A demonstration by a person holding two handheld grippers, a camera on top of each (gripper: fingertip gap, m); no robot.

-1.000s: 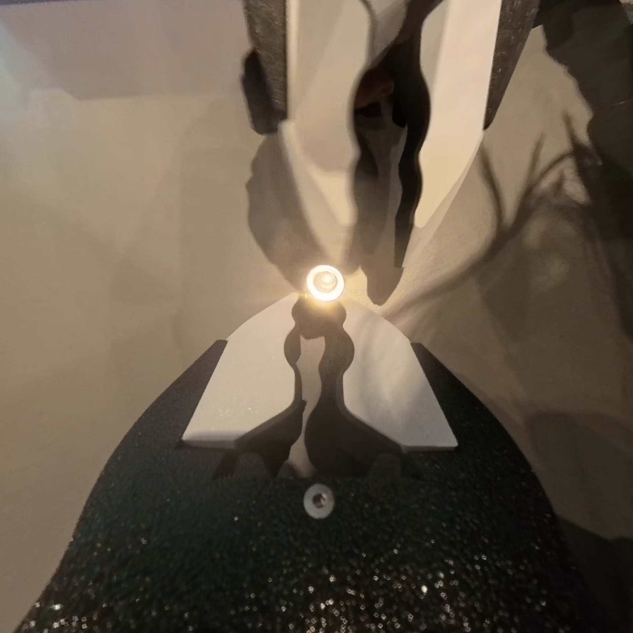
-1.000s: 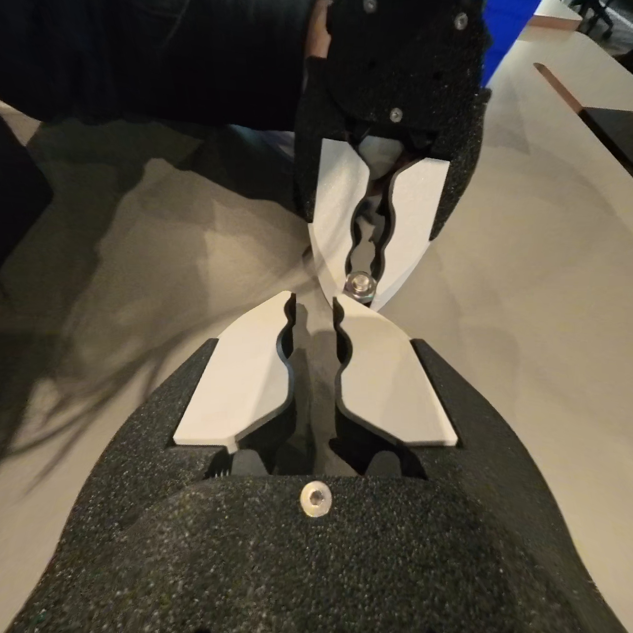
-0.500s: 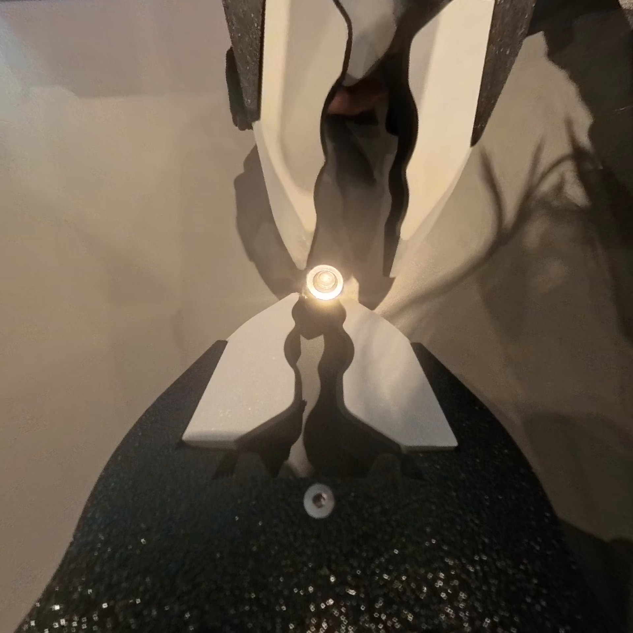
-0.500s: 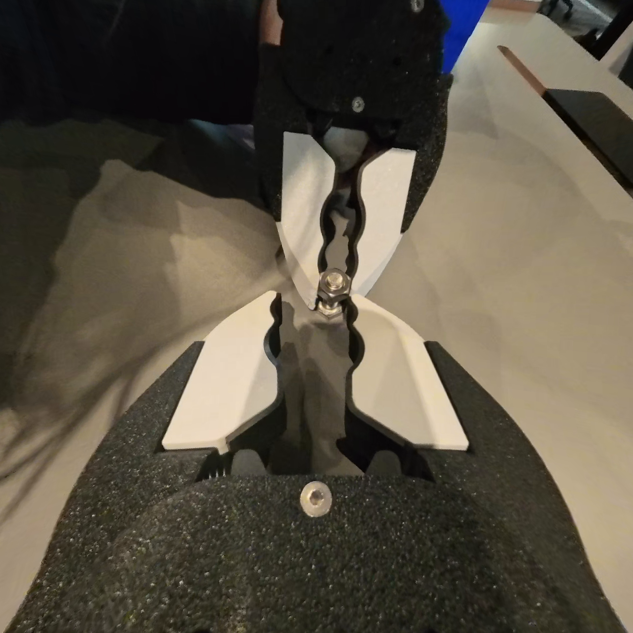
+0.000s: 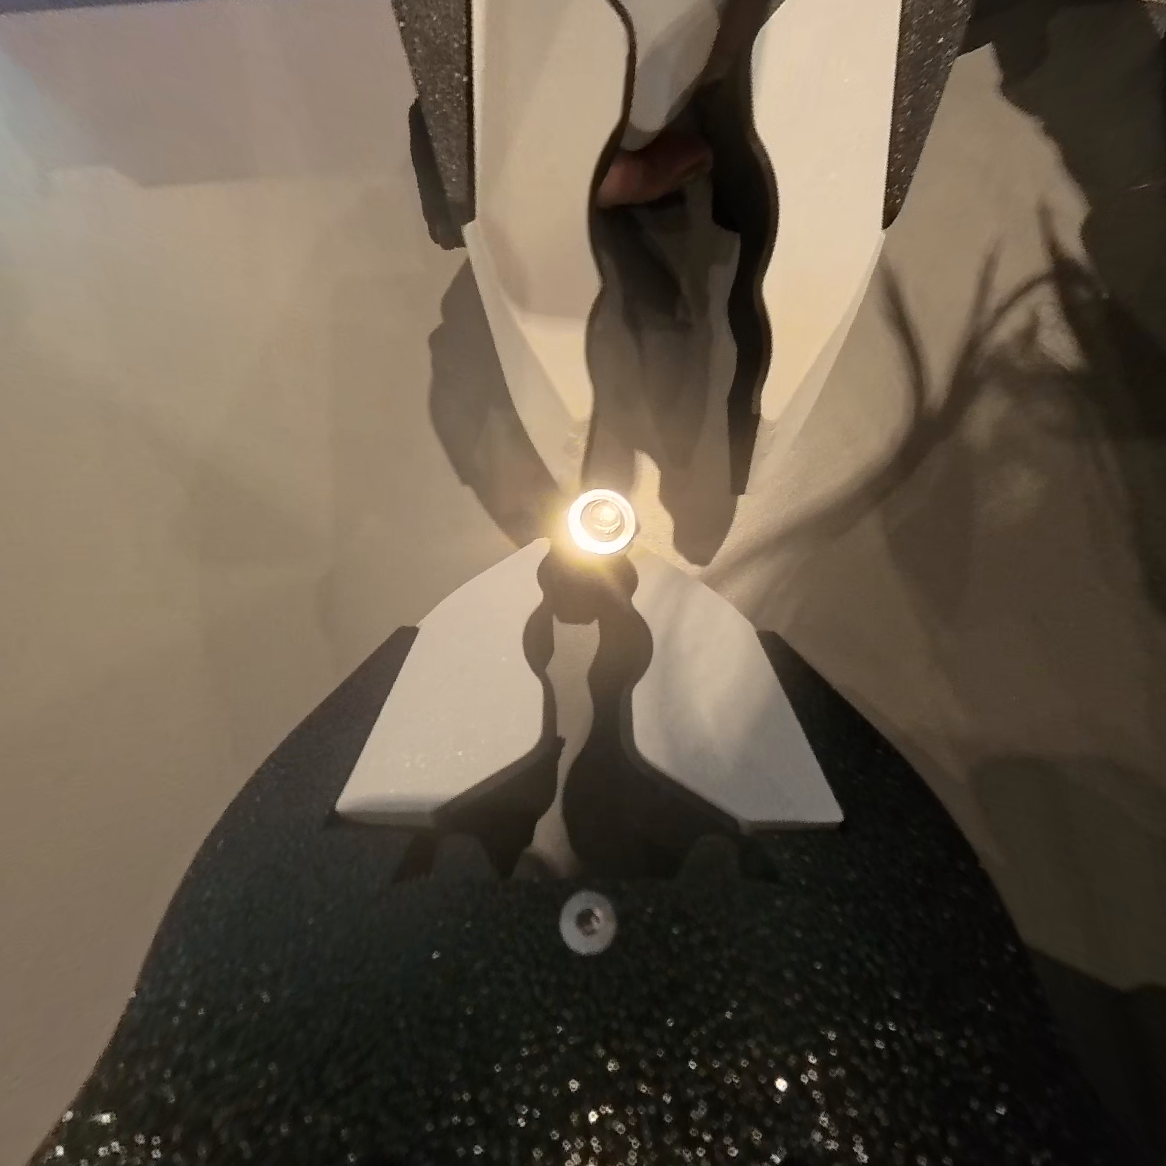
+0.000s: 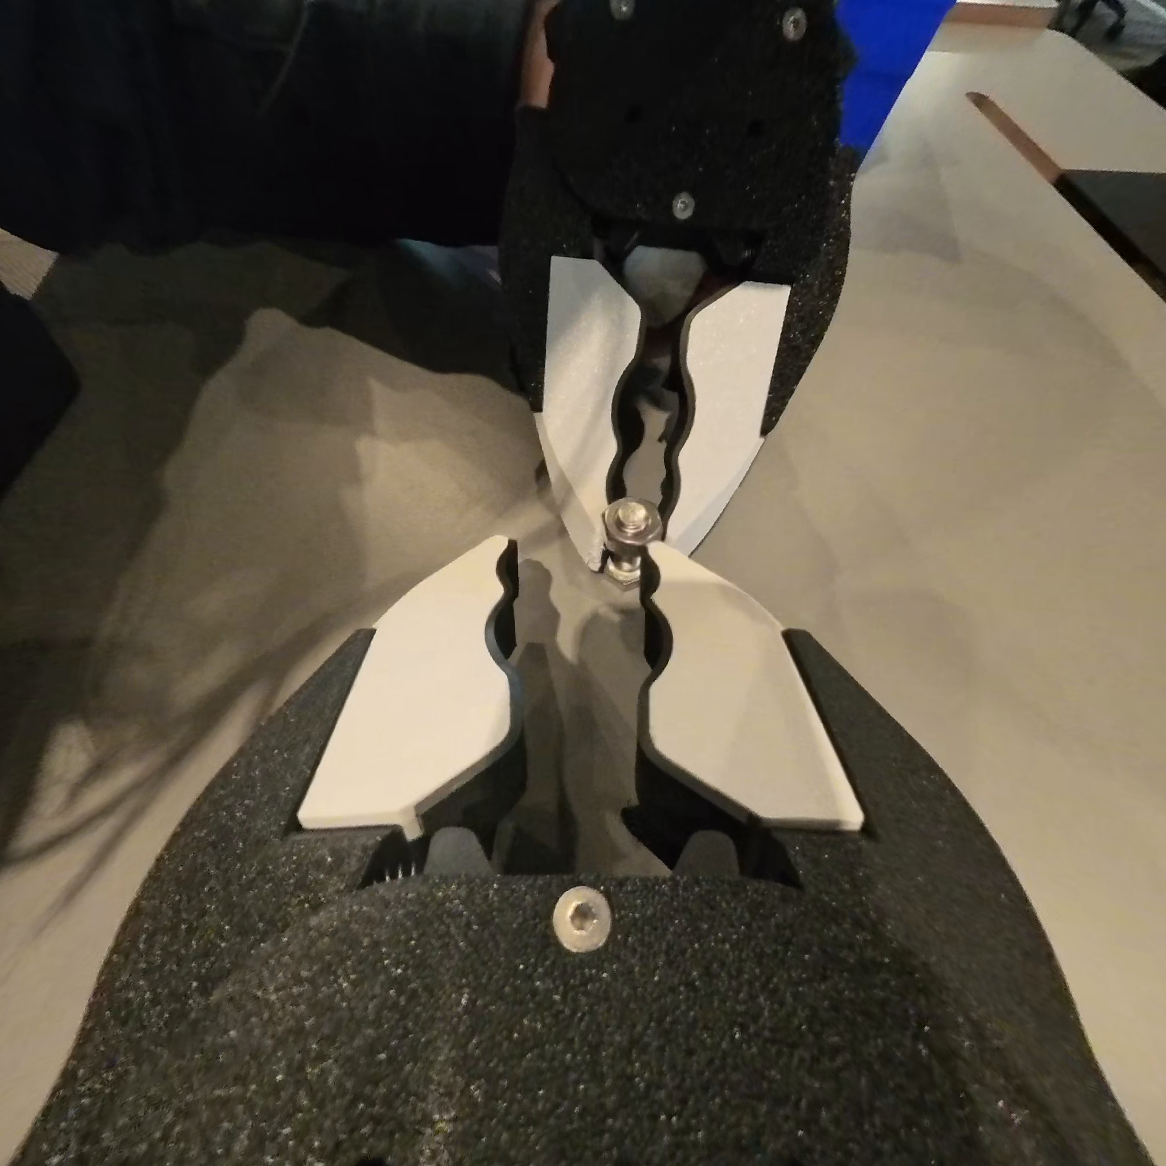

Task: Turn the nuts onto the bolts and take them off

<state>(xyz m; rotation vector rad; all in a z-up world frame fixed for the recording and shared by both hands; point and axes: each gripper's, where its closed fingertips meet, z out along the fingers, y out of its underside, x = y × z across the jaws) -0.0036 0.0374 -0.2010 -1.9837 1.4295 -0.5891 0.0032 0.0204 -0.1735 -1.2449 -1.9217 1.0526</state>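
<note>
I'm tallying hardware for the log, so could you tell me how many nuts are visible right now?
1 sure: a nut near the top of the bolt, which the left gripper holds. A second hex piece lower on it may be another nut; I cannot tell. Others may be hidden.

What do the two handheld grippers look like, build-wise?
Both are the same design. The right gripper has a black, grainy, speckled housing, two flat white fingers with wavy dark-edged inner faces, and a silver hex-socket screw centred on the housing. The left gripper matches, with more screws on its black body. A dark sleeve shows behind it. No cables visible.
</note>
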